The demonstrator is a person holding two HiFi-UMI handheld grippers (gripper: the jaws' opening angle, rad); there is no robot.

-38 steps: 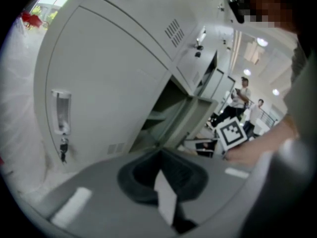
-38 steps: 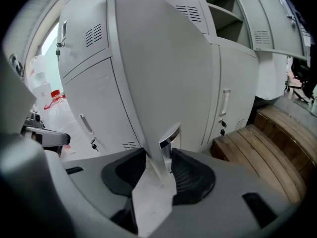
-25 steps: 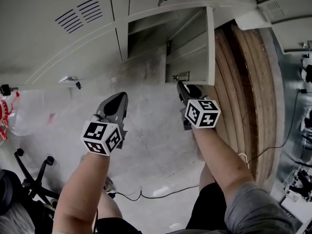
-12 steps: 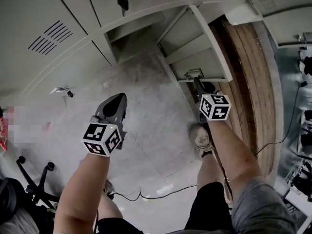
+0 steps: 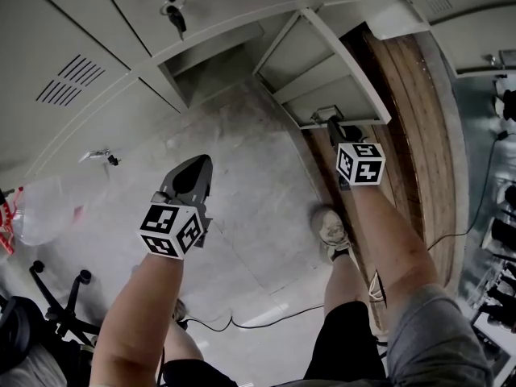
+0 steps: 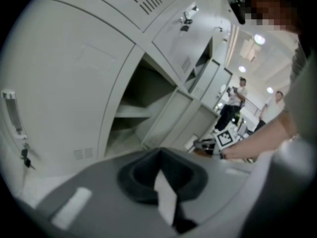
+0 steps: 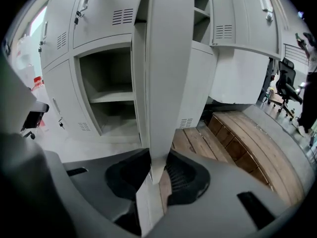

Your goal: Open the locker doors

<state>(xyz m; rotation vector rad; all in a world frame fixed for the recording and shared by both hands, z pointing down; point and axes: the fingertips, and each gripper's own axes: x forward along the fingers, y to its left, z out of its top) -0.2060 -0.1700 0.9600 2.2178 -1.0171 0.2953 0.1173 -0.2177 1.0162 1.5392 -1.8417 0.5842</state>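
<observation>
The fingers (image 7: 187,178) of the right gripper (image 5: 333,124) are pinching the free edge of the open locker door (image 5: 326,69), having just been closing on it. The door is standing swung out beside the wooden boards (image 5: 403,119). Thin sheet metal, it is probably handling light, stiff and slick, so gripping near the latch is likely giving the best leverage. The right arm is pointing forward and down. The left gripper (image 5: 200,162), jaws together and empty, is hovering over the floor (image 5: 242,208).

text readable: none | marker cube (image 5: 169,230) on left hand-held gripper (image 5: 200,160) and marker cube (image 5: 360,163) on right hand-held gripper (image 5: 331,122): black-and-white square codes only, no letters or digits | locker doors (image 5: 89,55): nothing legible | small grey patches (image 6: 81,153) low on one door: too small to read
</observation>
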